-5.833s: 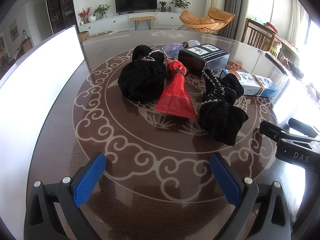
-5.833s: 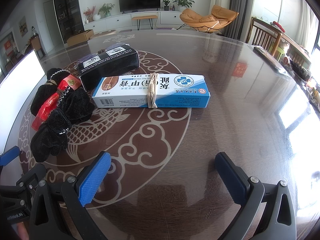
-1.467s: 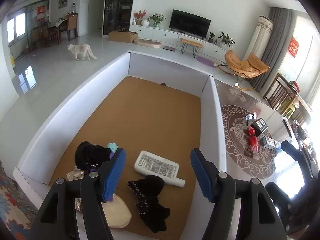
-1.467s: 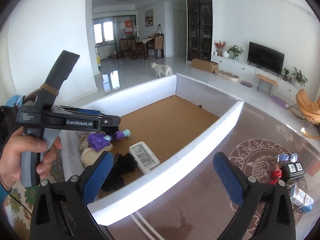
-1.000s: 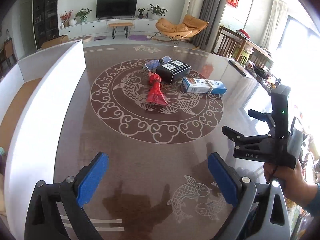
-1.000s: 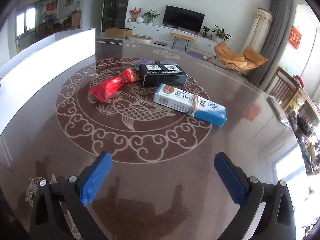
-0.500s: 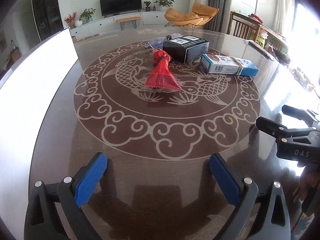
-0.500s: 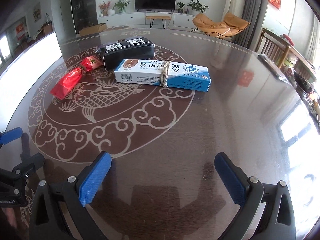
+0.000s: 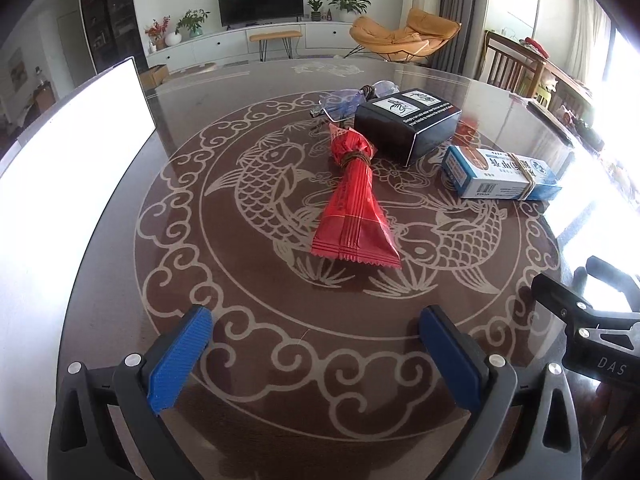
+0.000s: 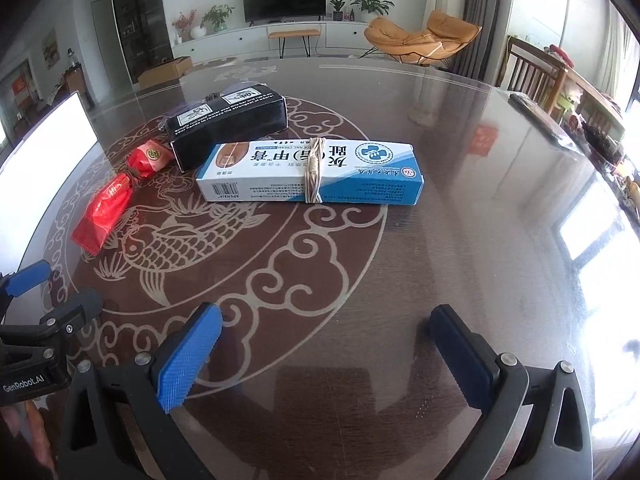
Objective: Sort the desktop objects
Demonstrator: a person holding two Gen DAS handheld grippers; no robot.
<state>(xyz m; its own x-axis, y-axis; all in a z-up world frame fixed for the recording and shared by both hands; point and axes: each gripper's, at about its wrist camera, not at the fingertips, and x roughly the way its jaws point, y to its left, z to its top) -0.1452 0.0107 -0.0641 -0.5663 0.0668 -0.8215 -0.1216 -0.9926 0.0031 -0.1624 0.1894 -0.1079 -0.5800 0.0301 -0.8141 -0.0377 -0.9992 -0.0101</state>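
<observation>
Two wide-spread, empty grippers, left gripper (image 9: 316, 344) before red packet (image 9: 354, 200), right gripper (image 10: 326, 344) before blue box (image 10: 312, 172).

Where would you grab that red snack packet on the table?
Probably at the narrow tied neck of the red packet, where a band cinches it thin enough for the open left gripper. It lies flat with its wide flat end nearest, so come down from above, fingers either side of the neck, clear of the black box.

surface (image 9: 280, 360): glossy, glass-smooth, reflective
red packet (image 9: 354, 204): shiny crinkled foil
black box (image 9: 404, 120): matt card
tool pads (image 10: 188, 360): ribbed blue rubber
</observation>
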